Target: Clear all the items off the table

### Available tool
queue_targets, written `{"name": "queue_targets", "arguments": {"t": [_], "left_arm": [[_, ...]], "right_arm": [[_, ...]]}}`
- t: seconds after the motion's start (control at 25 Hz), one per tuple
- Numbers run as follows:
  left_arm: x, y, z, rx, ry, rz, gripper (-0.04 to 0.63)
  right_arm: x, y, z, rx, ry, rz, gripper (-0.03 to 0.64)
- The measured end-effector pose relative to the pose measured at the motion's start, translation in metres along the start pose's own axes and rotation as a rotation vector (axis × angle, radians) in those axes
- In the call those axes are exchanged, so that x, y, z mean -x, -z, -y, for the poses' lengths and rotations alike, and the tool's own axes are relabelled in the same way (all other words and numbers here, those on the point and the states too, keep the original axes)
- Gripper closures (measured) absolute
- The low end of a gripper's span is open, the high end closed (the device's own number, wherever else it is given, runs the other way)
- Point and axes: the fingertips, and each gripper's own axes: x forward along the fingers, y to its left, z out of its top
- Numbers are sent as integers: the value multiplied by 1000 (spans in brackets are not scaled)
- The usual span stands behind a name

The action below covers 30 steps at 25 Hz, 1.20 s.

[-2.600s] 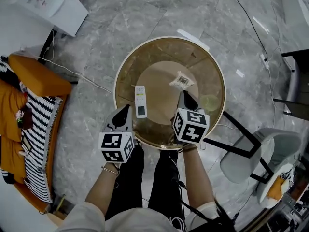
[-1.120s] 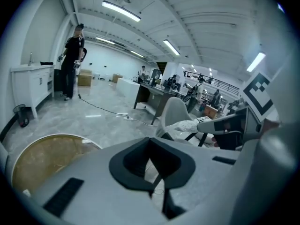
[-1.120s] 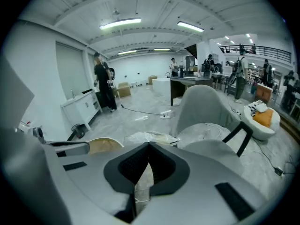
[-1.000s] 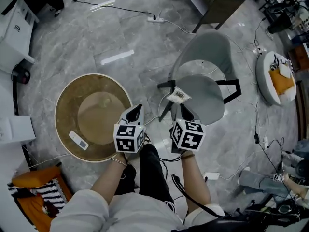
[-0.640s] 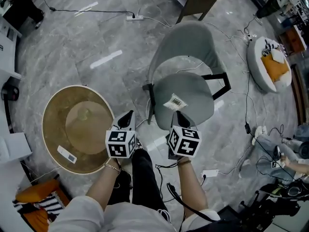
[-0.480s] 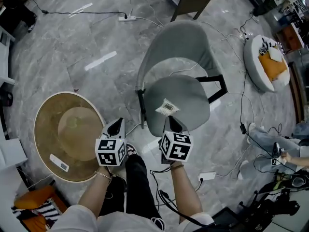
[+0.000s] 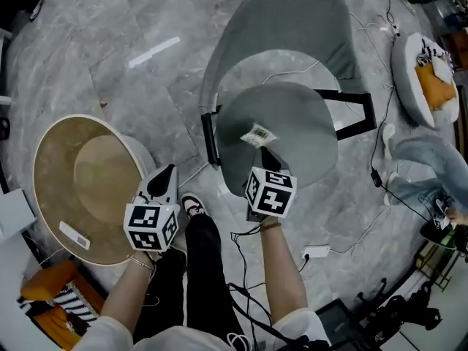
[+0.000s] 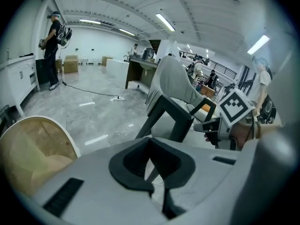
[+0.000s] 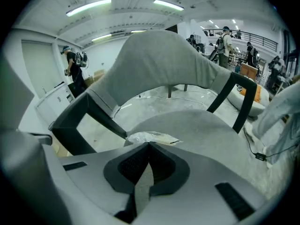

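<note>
Packet (image 7: 255, 131) now over chair (image 7: 311, 119); barcode (image 7: 262, 134) head-view-only

The scene is brightly and evenly lit from above by long white ceiling strip lights (image 9: 89, 7). Their glare is mirrored as pale streaks on the glossy grey marble floor (image 7: 88, 64), where only soft, faint shadows are cast. A whitish sheen is caught by the crinkled clear plastic packet (image 9: 150, 137). Both gripper views are strongly bent by the wide-angle lens, with straight lines curved and corners darkened to black. The near grey bodies of the left gripper (image 8: 150, 142) and right gripper (image 9: 149, 144) are rendered soft and out of focus. The head view is kept fairly sharp.
</note>
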Motion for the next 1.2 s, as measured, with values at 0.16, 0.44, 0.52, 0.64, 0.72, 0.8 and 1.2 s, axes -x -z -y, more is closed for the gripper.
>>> {"name": "queue_targets", "arguments": {"t": [0.16, 0.44, 0.52, 0.64, 0.72, 0.8, 1.2], "left_arm": [[-4, 15, -7, 31, -3, 3, 588], [-9, 37, -16, 61, -4, -19, 588], [-8, 39, -17, 67, -1, -18, 588], [-7, 42, -19, 69, 3, -16, 588], [-5, 44, -20, 71, 3, -14, 588], [-1, 46, -22, 77, 0, -12, 588], [39, 48, -30, 125, -38, 32, 588]], "right_arm": [[-20, 19, 4, -24, 4, -42, 595], [-36, 49, 2, -67, 18, -108, 592], [-38, 53, 1, -89, 17, -107, 591], [-37, 54, 1, -125, 11, -95, 527], [-35, 56, 1, -140, 15, -90, 515], [-31, 56, 1, -145, 20, -85, 515], [17, 52, -20, -85, 7, -63, 503]]}}
